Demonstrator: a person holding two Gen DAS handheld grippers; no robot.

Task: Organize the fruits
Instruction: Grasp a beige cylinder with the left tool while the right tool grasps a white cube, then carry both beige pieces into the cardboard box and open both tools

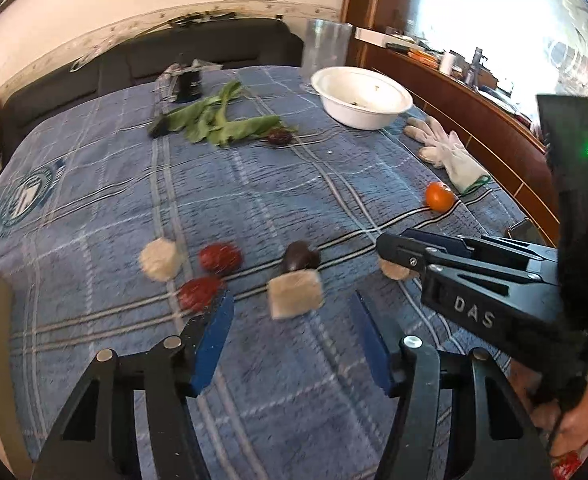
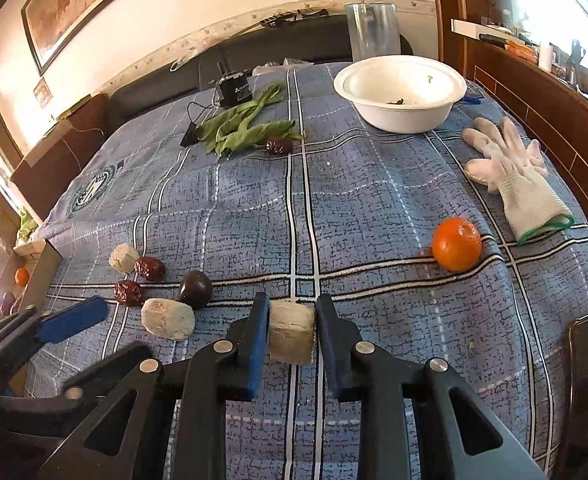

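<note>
**Right tool clamps a pale chunk on the checked cloth**

A blue checked cloth (image 2: 373, 200) covers the surface, with a dark sofa and a cream wall behind. At the left lie two red dates (image 2: 150, 269), a dark round fruit (image 2: 195, 289) and pale chunks (image 2: 167, 318). The left tool (image 1: 290, 344) hangs just above them, jaws apart and holding nothing. In the middle, the right tool (image 2: 292, 330) has its blue pads pressed on another pale chunk (image 2: 292, 334), still resting on the cloth. Farther right sit a white bowl (image 2: 400, 80), an orange (image 2: 456, 244) and a white glove (image 2: 517, 176).

The step looks like a pickup just secured; next would likely be lifting the chunk clear and carrying it to a sorting place, perhaps the bowl.

"DAS" is readable on the right tool's body.
</note>
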